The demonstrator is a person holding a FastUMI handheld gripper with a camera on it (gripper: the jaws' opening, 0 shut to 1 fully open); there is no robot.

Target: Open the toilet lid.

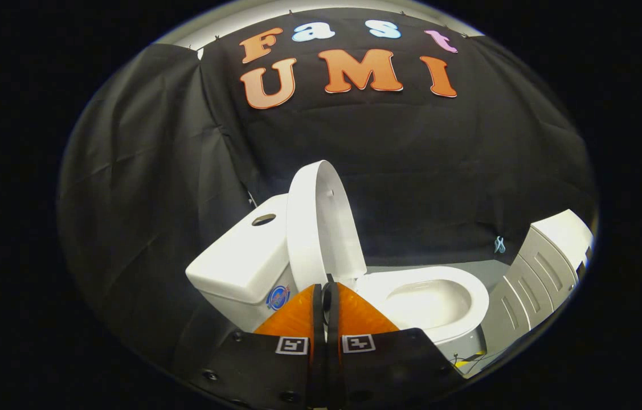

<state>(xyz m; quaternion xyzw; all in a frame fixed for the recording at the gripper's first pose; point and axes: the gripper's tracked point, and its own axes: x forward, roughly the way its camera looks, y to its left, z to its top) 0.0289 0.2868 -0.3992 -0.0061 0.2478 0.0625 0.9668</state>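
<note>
The toilet lid [321,219] stood raised, leaning back against the tank [241,259], just beyond the gripper [326,287], whose fingers were pressed together holding nothing. The open bowl [432,299] looked empty, and a white cabinet [537,273] stood beside it.

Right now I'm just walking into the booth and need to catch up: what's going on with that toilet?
A person is working a handheld gripper at a white toilet. The lid already stands raised, leaning back toward the tank, and the seat and bowl lie open beyond the fingers. The gripper's fingers are closed together with nothing between them, just short of the lid's lower edge. A white cabinet stands past the bowl.
</note>
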